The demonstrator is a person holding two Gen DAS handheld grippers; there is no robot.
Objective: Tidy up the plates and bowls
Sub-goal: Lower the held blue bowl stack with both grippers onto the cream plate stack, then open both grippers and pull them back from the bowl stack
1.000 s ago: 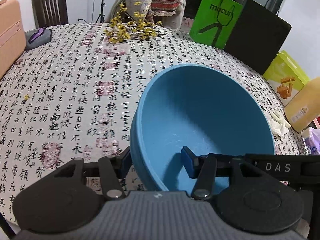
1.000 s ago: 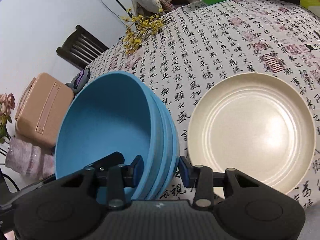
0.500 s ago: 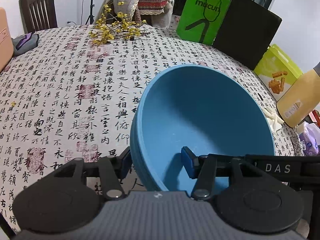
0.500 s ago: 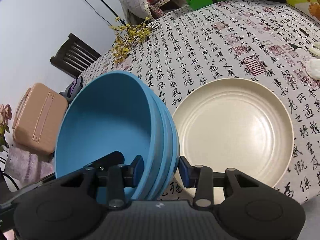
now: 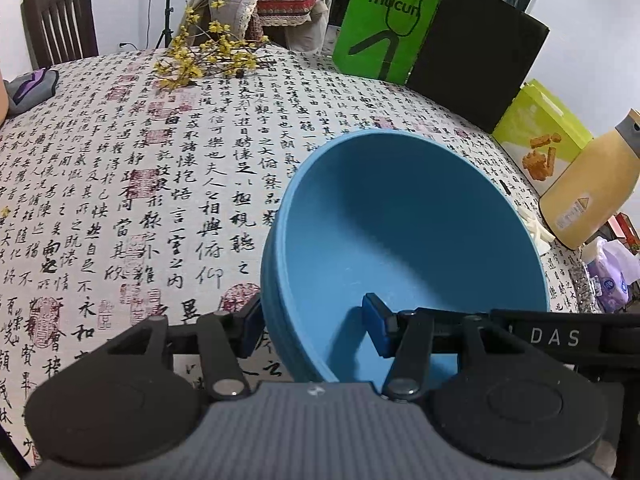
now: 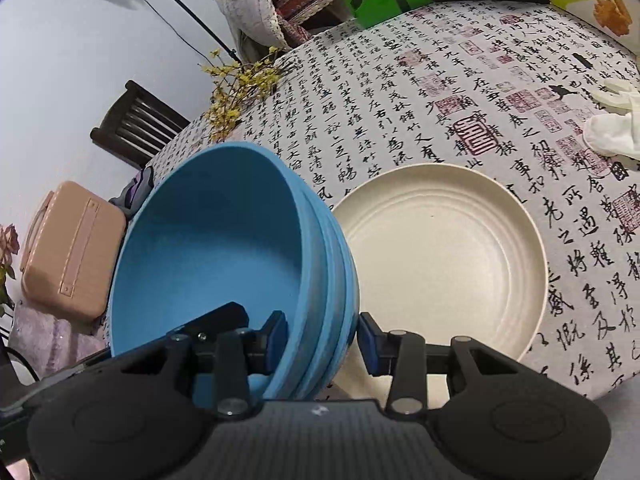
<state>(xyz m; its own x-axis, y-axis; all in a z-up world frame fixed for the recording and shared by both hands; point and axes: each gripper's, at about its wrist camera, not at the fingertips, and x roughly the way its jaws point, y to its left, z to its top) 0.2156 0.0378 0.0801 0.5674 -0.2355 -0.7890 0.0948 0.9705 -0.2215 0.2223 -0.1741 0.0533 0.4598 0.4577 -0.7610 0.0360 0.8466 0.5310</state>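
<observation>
A stack of nested blue bowls (image 5: 404, 240) is held between both grippers above the table. My left gripper (image 5: 316, 320) is shut on the stack's near rim, one finger inside and one outside. My right gripper (image 6: 322, 336) is shut on the opposite rim of the same blue bowls (image 6: 224, 252) in the same way. The right gripper's black body shows at the lower right in the left wrist view. A cream plate (image 6: 444, 252) lies flat on the calligraphy tablecloth (image 6: 420, 100), just right of the bowls and partly hidden behind them.
A yellow flower sprig (image 5: 208, 56), a green bag (image 5: 384, 24), a black bag (image 5: 476, 48), a lime box (image 5: 540, 132) and a yellow bottle (image 5: 592, 184) stand along the far and right edges. White gloves (image 6: 612, 124) lie right of the plate. A tan case (image 6: 68, 252) sits left.
The bowl stack and both grippers have moved right and slightly forward over the table. The cream plate now sits closer under the bowls. Both grips are unchanged.
</observation>
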